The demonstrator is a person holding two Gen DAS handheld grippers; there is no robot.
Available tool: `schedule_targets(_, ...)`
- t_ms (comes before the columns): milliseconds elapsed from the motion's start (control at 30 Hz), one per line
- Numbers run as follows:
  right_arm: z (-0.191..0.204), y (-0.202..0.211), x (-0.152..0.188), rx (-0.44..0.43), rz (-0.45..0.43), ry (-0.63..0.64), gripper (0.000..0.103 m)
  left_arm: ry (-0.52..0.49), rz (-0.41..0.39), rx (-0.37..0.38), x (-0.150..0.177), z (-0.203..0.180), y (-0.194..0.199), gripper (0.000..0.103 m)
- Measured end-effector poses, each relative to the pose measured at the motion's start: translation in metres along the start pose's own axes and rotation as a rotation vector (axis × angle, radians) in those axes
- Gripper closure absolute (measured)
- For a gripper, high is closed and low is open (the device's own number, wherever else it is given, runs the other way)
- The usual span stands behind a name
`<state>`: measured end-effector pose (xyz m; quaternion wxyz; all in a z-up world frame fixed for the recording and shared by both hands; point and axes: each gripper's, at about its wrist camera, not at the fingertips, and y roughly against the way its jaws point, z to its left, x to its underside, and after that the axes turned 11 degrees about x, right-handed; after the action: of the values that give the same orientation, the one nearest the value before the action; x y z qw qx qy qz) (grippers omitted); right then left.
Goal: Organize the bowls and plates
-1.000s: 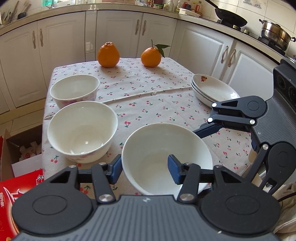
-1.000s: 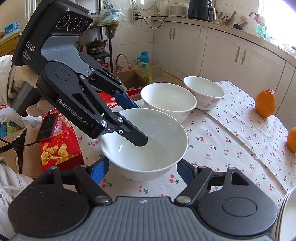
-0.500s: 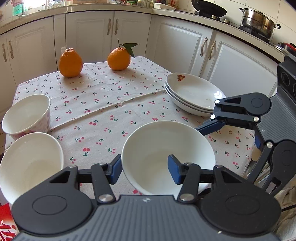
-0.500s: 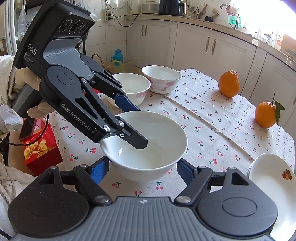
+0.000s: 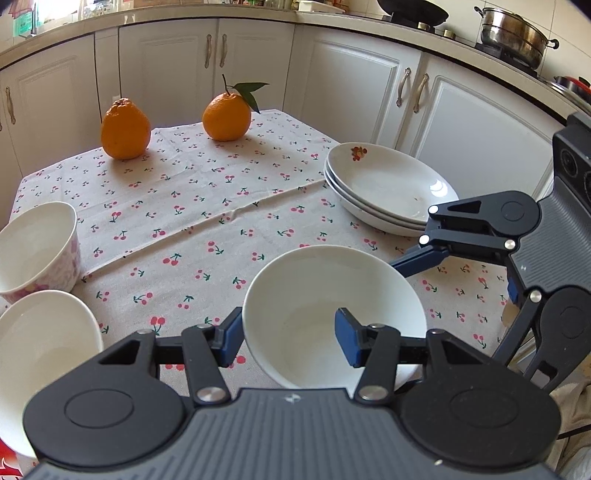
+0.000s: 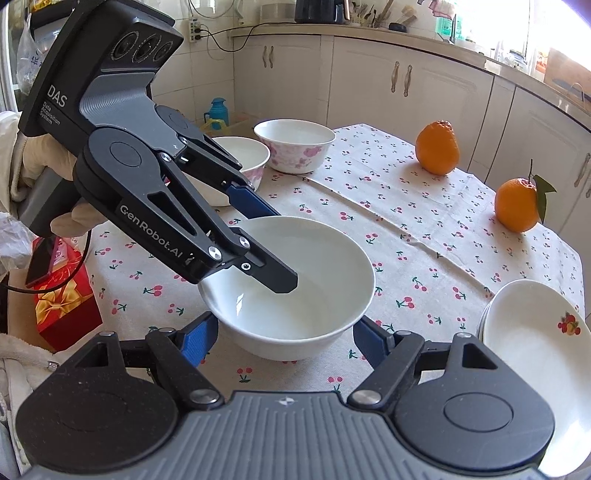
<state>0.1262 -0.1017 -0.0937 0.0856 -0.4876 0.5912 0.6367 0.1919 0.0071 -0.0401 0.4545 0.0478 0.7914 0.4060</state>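
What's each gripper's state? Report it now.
Left gripper: shut on the white bowl, one finger inside the rim.
Right gripper: jaws straddle the same bowl; whether the pads press on it cannot be told.

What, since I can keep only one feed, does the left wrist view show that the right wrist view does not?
Only the left wrist view: the steel pot and the dark pan on the stove.
Only the right wrist view: the blue flask on the floor and the gloved hand holding the left tool.
Both: the left claw shut on the white bowl, two oranges, the plate stack and two more bowls.
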Motion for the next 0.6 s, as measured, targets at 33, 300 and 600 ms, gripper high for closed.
schedule_targets(33, -0.001, -0.001, 0.0, 0.0, 0.0, -0.001, 0.019, -0.001, -0.001, -0.001, 0.0, 0.0, 0.0, 0.052)
schedule_targets(300, -0.002, -0.006, 0.002, 0.006, 0.003, -0.013, 0.019, 0.008, -0.012, 0.0, -0.001, 0.004, -0.005, 0.051)
schedule_targets(600, -0.006, -0.002, 0.003, -0.015, -0.022, -0.05, 0.0, -0.065, -0.109, -0.035, 0.008, -0.01, 0.008, 0.004)
